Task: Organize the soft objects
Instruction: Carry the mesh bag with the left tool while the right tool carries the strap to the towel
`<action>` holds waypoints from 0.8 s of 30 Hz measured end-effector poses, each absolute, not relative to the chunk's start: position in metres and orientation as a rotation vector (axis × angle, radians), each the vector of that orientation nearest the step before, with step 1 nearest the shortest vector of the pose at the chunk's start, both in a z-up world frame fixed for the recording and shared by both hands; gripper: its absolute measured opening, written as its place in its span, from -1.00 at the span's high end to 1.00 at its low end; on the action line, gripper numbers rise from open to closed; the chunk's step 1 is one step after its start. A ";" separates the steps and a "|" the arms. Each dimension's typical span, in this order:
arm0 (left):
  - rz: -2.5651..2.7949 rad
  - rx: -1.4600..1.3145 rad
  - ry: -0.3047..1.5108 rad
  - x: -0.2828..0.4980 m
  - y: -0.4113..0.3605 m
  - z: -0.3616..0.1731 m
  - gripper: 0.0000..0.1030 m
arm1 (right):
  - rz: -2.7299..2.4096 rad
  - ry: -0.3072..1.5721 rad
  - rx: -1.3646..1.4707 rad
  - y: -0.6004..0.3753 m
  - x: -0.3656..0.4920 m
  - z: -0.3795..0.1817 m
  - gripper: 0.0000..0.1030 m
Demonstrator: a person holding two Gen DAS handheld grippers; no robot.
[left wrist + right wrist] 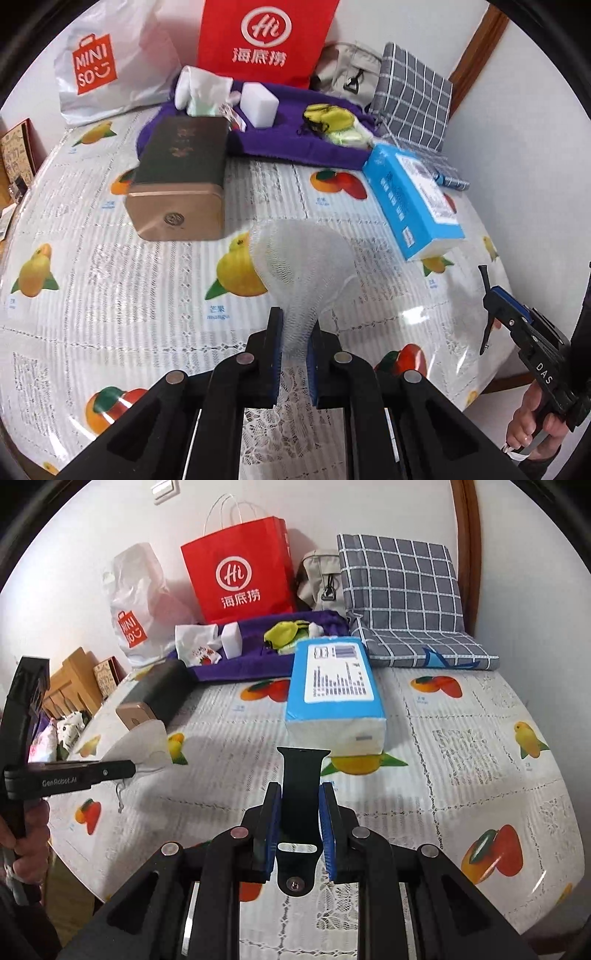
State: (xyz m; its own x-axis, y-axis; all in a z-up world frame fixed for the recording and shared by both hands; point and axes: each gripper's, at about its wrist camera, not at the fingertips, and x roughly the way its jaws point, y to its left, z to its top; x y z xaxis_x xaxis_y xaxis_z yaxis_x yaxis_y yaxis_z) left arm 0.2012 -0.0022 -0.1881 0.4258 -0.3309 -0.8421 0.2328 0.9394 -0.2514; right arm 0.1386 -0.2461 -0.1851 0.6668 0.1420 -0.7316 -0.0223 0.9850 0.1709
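Observation:
My left gripper (pixel 295 332) is shut on a white mesh foam sleeve (pixel 301 258) and holds it above the fruit-print table (pixel 110 266); it also shows in the right wrist view (pixel 144 742). My right gripper (pixel 300 797) is shut on a black rubber strap (pixel 301 786), held upright over the table. A purple towel (pixel 288 140) at the back holds a white cloth (pixel 201 90), a white sponge block (pixel 258 103) and a yellow-green pouch (pixel 325 116).
A dark box with a gold end (pixel 181 181) lies left of centre. A blue tissue pack (pixel 413 199) lies on the right. A red paper bag (pixel 266 40), a white Miniso bag (pixel 107 70), a beige bag (pixel 351 70) and a grey checked cushion (pixel 413 96) stand along the back wall.

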 end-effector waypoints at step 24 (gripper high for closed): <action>-0.343 -0.145 0.965 0.195 0.008 -0.122 0.78 | 0.142 0.753 0.178 -0.236 0.153 -0.117 0.60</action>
